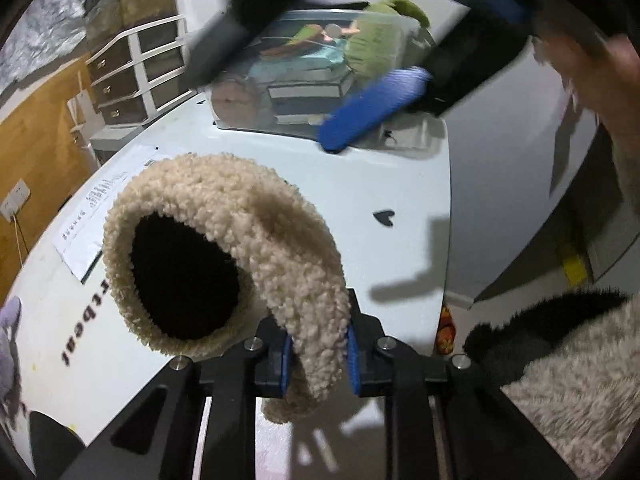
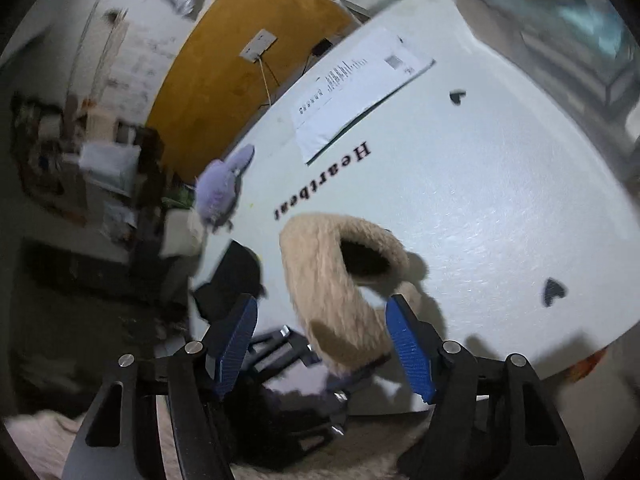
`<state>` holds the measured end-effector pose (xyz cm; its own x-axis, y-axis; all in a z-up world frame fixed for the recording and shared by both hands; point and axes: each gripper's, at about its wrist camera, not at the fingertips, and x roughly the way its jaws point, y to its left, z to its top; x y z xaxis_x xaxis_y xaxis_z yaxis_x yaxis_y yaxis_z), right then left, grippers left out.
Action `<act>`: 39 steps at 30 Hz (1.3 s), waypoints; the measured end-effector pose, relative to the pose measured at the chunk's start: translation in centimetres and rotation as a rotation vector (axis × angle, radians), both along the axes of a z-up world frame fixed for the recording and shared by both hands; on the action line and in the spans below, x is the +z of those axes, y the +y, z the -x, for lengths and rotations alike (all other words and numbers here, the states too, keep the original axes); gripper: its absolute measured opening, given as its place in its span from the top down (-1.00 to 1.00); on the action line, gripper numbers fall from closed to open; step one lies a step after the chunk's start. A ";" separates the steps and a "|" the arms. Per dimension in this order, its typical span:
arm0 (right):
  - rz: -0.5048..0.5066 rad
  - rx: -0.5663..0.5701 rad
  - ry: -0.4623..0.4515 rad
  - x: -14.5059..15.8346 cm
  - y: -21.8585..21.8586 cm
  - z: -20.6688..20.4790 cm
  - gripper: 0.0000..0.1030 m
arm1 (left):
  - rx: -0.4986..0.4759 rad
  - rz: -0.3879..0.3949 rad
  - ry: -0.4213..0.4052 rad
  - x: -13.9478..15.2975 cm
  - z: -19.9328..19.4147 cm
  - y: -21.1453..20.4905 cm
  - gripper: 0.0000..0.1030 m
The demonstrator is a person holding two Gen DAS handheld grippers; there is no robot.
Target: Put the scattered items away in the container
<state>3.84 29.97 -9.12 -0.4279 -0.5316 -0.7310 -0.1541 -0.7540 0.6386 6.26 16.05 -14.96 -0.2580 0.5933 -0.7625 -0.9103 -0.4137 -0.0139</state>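
My left gripper [image 1: 318, 354] is shut on a beige fleece slipper [image 1: 240, 240], holding it above the pale table [image 1: 320, 184]. The slipper's dark opening faces the camera. In the right wrist view the same slipper [image 2: 320, 288] hangs between my right gripper's blue pads [image 2: 412, 352], which stand wide apart; my right gripper [image 2: 324, 344] is open and empty. The right gripper [image 1: 372, 108] also shows blurred at the top of the left wrist view, in front of a clear plastic container [image 1: 280, 80] holding green and teal items. A purple plush toy [image 2: 222, 190] sits at the table's left edge.
A printed paper sheet [image 2: 352, 92] lies on the table near the "Heartbeat" lettering [image 2: 320, 184]. Small black heart marks [image 2: 554, 290] dot the tabletop. A white drawer unit [image 1: 132, 68] stands beyond the table. A black object [image 2: 236, 276] lies by the near edge.
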 end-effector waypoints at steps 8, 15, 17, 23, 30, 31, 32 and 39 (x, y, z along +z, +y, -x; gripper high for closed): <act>-0.155 -0.076 0.037 -1.5 1.1 -4.0 -0.23 | 0.127 -0.114 -0.246 0.5 3.8 0.6 0.61; -0.400 0.109 0.108 -2.6 -2.1 -5.9 -0.23 | 0.280 -0.180 -0.531 1.1 8.5 0.4 0.62; -0.489 0.168 0.156 -3.0 -4.2 -5.6 -0.23 | 0.317 -0.186 -0.597 1.2 9.5 0.3 0.62; -0.688 0.170 0.307 -3.7 -8.1 -3.5 -0.23 | 0.402 -0.174 -0.749 1.3 12.2 0.3 0.61; -0.639 0.075 0.307 -4.1 -7.8 -0.8 -0.12 | 0.445 -0.167 -0.843 1.0 13.2 0.3 0.61; -0.619 0.066 0.298 -4.2 -7.6 -0.6 0.12 | 0.450 -0.170 -0.848 0.9 13.2 0.2 0.61; -0.610 0.070 0.288 -4.4 -7.5 -0.4 0.27 | 0.456 -0.170 -0.849 0.9 13.3 0.2 0.61; -0.592 0.031 0.224 -4.9 -5.6 0.4 0.47 | 0.475 -0.141 -0.645 2.9 12.1 -1.8 -0.06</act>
<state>3.42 24.38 -14.02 -0.5954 -0.0796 -0.7995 -0.0371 -0.9913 0.1264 -5.88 14.27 -12.10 -0.0419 0.6325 -0.7734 -0.4330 -0.7091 -0.5565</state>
